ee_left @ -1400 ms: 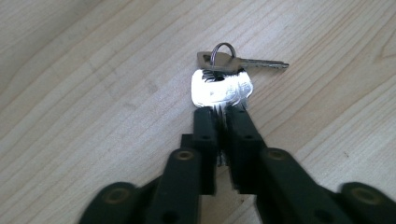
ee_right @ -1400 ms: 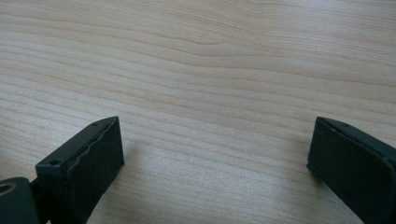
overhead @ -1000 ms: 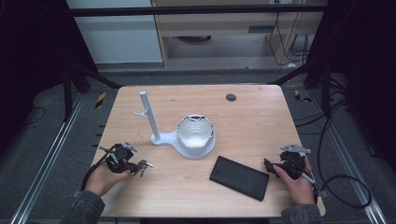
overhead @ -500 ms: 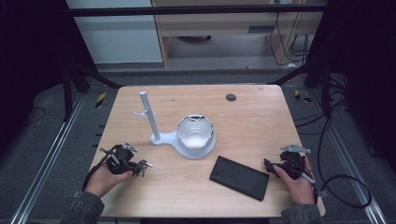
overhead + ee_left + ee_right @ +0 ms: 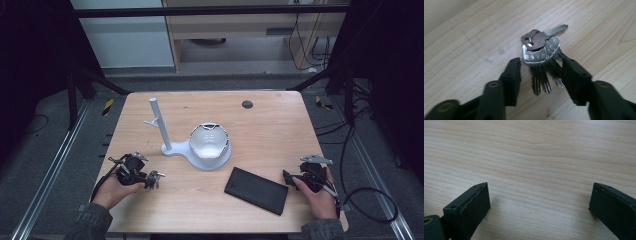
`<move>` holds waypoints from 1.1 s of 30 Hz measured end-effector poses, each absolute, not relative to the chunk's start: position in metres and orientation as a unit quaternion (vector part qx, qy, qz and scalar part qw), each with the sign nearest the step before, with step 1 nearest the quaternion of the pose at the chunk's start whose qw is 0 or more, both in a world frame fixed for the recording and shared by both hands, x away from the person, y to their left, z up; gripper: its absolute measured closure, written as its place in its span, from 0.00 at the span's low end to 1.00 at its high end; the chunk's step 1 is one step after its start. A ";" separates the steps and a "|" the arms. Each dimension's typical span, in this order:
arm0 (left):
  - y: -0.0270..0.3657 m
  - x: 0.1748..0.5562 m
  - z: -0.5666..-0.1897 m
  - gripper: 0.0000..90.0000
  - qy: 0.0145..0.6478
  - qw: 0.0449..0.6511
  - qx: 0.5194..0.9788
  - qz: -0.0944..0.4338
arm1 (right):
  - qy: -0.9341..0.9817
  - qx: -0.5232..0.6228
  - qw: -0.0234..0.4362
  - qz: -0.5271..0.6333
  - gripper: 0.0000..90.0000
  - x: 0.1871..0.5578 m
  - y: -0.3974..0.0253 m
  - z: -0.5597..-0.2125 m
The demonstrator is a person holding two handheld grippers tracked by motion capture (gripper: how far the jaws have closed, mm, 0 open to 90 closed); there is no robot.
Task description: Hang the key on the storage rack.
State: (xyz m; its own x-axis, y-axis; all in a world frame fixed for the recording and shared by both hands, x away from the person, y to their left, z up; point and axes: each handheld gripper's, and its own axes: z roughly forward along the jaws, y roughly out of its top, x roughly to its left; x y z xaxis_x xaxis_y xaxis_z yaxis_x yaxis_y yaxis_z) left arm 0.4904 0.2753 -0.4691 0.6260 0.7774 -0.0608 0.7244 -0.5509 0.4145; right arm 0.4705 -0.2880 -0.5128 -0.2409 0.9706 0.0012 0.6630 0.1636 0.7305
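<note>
Two grippers unmoved over the last second: left gripper (image 5: 541,72), jaws apart, straddles the key bunch (image 5: 541,50) at the table's (image 5: 280,125) 8 o'clock; right gripper (image 5: 539,202) gapes over bare wood at 4 o'clock. Grasp judged pending.

Your left gripper (image 5: 541,71) rests low over the wooden table (image 5: 469,32) with its jaws parted. The bunch of keys (image 5: 541,53) lies flat between the jaw tips, blades pointing back toward you, one key (image 5: 556,29) angled away upward.
</note>
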 end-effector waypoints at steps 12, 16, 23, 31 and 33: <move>0.268 0.486 -0.472 0.53 0.423 0.186 0.881 0.098 | 0.722 0.566 0.243 0.315 0.04 0.470 -0.288 -0.513; 0.263 0.482 -0.471 0.77 0.414 0.191 0.884 0.104 | 0.723 0.565 0.244 0.315 0.04 0.470 -0.288 -0.513; 0.255 0.478 -0.471 0.92 0.398 0.184 0.891 0.114 | 0.722 0.566 0.243 0.315 0.04 0.470 -0.287 -0.513; 0.260 0.481 -0.462 0.93 0.392 0.187 0.895 0.100 | 0.723 0.566 0.242 0.315 0.03 0.470 -0.287 -0.513; 0.259 0.481 -0.460 0.93 0.389 0.181 0.898 0.097 | 0.723 0.566 0.242 0.315 0.03 0.470 -0.287 -0.513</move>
State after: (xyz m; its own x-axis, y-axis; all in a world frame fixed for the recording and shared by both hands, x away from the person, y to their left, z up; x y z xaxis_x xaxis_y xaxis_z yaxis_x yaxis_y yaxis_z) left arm 0.4806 0.2588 -0.4605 0.6784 0.7340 0.0333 0.6635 -0.6315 0.4013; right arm 0.4699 -0.2867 -0.5126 -0.2424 0.9702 0.0057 0.6651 0.1620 0.7290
